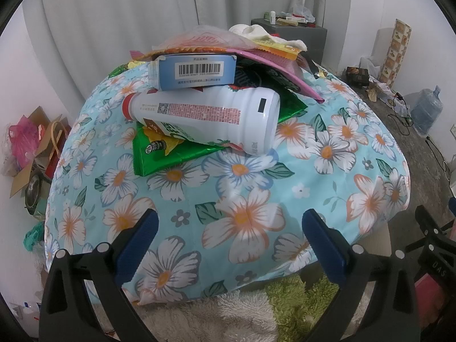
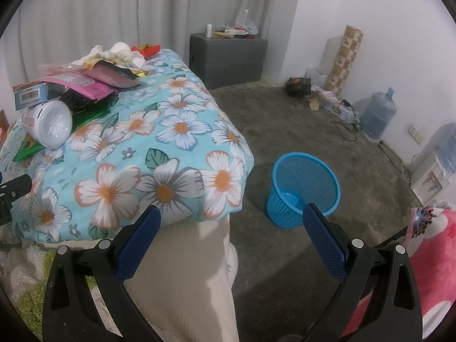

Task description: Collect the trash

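Note:
A pile of trash lies on a floral-covered table (image 1: 242, 199): a white plastic bottle (image 1: 205, 114) on its side, a blue barcode box (image 1: 196, 71) above it, green snack wrappers (image 1: 171, 156), pink wrappers (image 1: 273, 62) and crumpled tissue (image 1: 265, 35). My left gripper (image 1: 230, 225) is open and empty, near the table's front edge, short of the bottle. My right gripper (image 2: 232, 222) is open and empty, off the table's right corner. The bottle (image 2: 50, 126) and box (image 2: 30, 95) show at the left of the right wrist view. A blue mesh bin (image 2: 303, 191) stands on the floor.
A grey cabinet (image 2: 228, 59) with clutter stands by the curtain. Water jugs (image 2: 377, 116), cables and boxes line the right wall. A pink plush (image 2: 433, 259) is at lower right. Bags and cardboard (image 1: 31, 154) lie left of the table. A shaggy rug (image 1: 256, 310) lies below.

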Available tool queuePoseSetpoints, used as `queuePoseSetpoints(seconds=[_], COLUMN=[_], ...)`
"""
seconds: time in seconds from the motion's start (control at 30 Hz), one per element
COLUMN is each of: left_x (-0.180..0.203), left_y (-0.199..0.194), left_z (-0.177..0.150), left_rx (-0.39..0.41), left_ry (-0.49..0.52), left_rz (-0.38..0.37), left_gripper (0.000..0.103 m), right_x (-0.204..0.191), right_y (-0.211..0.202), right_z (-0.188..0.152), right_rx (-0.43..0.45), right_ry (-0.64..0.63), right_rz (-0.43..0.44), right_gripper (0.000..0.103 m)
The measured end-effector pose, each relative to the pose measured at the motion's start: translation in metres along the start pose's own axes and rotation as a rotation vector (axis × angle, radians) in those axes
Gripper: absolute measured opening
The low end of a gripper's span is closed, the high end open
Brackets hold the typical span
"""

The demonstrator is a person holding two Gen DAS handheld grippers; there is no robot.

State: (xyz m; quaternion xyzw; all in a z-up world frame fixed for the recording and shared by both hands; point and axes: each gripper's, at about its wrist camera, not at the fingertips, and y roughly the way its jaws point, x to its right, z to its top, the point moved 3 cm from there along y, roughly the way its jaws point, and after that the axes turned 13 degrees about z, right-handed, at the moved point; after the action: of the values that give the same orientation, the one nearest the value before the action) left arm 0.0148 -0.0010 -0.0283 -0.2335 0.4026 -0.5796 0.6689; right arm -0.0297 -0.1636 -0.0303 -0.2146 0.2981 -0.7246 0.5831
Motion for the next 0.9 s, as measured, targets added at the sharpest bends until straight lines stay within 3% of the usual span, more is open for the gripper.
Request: queuePoseSetpoints(seconds=[0.9], left_x=[-0.0007], left_y=[0.0002], left_z=[-0.0002], left_rx=[-0.005], left_ry=[0.000], left_rz=[-0.003], left_gripper=[0.099], right_x=[-0.0029], right_y=[0.0047], right_z=[-0.0031], right_rx=[-0.001], right_ry=[0.004], right_rz=[0.002], right_gripper=[0.095])
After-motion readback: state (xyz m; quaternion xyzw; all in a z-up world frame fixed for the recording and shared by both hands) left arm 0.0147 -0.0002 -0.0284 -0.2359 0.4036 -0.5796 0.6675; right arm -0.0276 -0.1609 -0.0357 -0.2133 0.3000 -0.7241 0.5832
